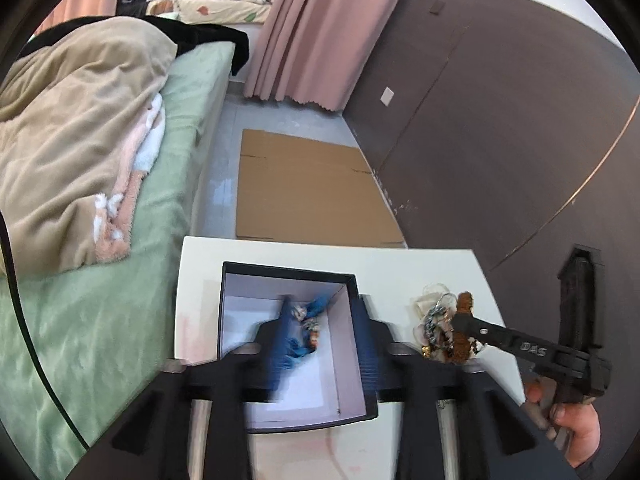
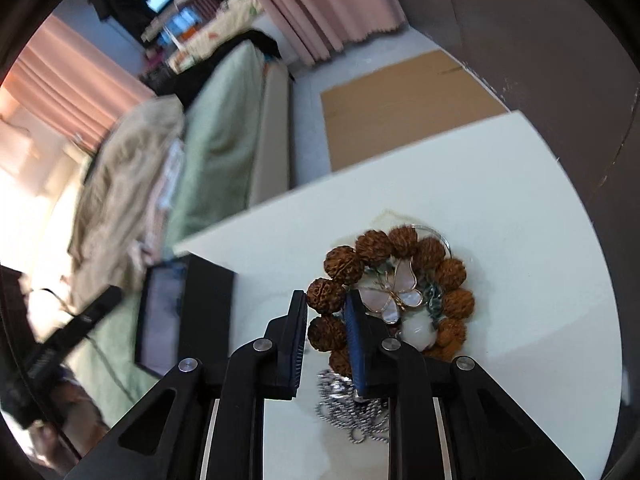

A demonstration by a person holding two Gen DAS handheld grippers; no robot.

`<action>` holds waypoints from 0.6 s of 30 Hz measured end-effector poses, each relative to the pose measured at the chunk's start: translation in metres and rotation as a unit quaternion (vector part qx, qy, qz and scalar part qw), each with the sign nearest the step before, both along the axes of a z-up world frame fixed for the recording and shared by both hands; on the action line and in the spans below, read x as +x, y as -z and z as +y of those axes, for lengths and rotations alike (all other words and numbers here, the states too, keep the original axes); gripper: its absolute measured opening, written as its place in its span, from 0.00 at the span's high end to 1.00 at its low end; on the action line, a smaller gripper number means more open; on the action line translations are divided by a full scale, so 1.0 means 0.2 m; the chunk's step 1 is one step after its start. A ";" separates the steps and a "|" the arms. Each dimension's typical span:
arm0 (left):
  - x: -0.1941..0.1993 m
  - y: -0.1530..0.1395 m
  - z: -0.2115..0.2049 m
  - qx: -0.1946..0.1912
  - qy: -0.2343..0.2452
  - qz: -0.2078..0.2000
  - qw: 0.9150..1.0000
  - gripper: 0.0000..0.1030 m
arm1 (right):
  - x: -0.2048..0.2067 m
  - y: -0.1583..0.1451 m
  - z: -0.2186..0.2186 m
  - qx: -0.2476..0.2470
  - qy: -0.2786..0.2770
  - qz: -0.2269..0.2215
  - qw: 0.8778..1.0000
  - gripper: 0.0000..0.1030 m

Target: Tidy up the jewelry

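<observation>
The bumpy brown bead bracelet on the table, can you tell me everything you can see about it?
The bracelet is a ring of big, wrinkly brown beads that look like walnut shells. It lies flat on the white table. A pearly butterfly pendant rests in its middle, and a silver chain lies beside it. The right gripper straddles the beads on its near left side.

The left gripper [image 1: 324, 334] fingers are blurred, and the jewelry in the box [image 1: 352, 320] is too smeared to identify.
</observation>
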State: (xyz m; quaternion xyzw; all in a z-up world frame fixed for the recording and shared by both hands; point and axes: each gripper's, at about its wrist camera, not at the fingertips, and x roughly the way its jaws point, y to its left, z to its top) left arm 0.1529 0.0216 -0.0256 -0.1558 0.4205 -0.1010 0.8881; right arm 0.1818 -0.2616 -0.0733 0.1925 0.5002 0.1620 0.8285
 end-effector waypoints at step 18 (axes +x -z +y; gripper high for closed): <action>-0.10 -0.10 0.29 -0.056 -0.110 -0.011 0.992 0.30 | -0.08 -0.31 0.23 0.161 -0.056 -0.101 0.980 0.80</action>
